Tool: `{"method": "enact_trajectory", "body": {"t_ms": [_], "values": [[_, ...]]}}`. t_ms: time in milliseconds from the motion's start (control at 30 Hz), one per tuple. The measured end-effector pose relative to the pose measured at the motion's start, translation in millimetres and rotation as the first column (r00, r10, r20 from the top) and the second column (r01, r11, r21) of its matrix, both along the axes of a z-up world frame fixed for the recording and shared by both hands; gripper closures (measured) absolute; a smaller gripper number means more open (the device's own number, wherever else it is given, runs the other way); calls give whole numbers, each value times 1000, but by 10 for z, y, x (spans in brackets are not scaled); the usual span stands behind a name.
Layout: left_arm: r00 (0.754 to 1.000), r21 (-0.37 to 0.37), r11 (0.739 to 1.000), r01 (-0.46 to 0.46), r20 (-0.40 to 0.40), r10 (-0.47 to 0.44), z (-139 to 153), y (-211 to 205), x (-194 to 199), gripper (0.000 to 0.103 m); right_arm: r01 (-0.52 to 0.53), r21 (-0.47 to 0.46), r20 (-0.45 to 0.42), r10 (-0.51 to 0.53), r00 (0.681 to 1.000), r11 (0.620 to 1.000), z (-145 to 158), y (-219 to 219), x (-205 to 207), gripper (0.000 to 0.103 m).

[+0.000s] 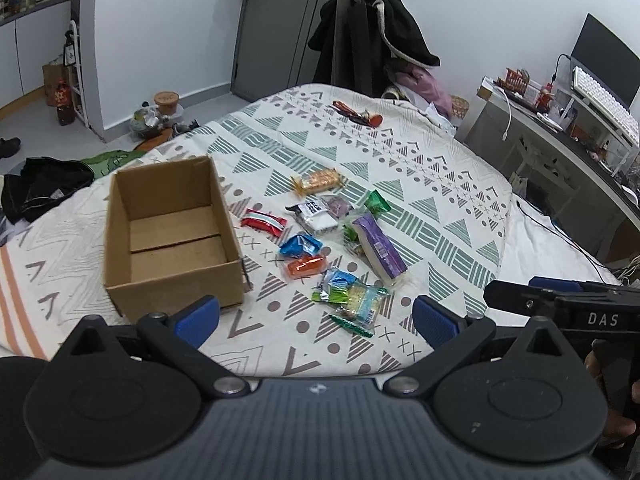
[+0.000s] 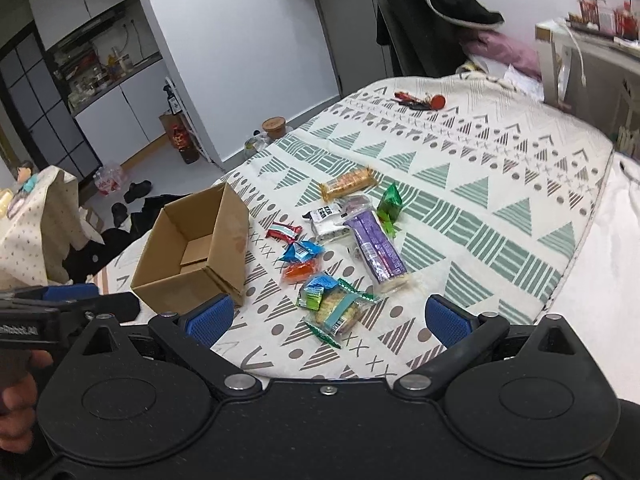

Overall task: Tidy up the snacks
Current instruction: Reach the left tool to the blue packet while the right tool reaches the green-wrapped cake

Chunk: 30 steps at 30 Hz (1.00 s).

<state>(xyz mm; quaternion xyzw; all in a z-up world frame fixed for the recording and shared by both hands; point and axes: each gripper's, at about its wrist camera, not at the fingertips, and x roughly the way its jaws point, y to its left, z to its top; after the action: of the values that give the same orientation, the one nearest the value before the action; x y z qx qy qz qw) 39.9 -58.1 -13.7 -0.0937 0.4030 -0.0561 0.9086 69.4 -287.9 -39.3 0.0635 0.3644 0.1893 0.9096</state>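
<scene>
Both grippers — left (image 1: 316,316) and right (image 2: 334,318) — hover wide open, holding nothing. Snack packets (image 1: 340,240) lie scattered just beside the empty cardboard box (image 1: 170,236) on the patterned bedspread (image 1: 440,184).

"DAS" on the right gripper (image 1: 560,300) body.

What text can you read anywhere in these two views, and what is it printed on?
"DAS": white letters on the black body of the right gripper, seen from the left wrist view.
Mirrored, cut-off white lettering on the left gripper: cannot be read reliably.
Black-and-white packet: bold print, blurred.
Purple packet label: too small.
Other snack wrappers: unreadable.
</scene>
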Motion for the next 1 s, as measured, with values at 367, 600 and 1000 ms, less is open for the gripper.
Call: {"method": "enact_trajectory", "body": {"t_ms": [367, 600, 1000], "values": [[996, -15, 1000, -12, -88, 11, -323, -194, 372, 3, 57, 74, -89, -50, 995, 996, -228, -244, 358, 0], [993, -17, 1000, -17, -115, 15, -513, -318, 582, 5, 57, 149, -163, -32, 986, 987, -422, -368, 566, 0], [987, -32, 998, -45, -155, 39, -864, -425, 955, 32, 94, 149, -267, -52, 962, 984, -773, -326, 1005, 16]]}}
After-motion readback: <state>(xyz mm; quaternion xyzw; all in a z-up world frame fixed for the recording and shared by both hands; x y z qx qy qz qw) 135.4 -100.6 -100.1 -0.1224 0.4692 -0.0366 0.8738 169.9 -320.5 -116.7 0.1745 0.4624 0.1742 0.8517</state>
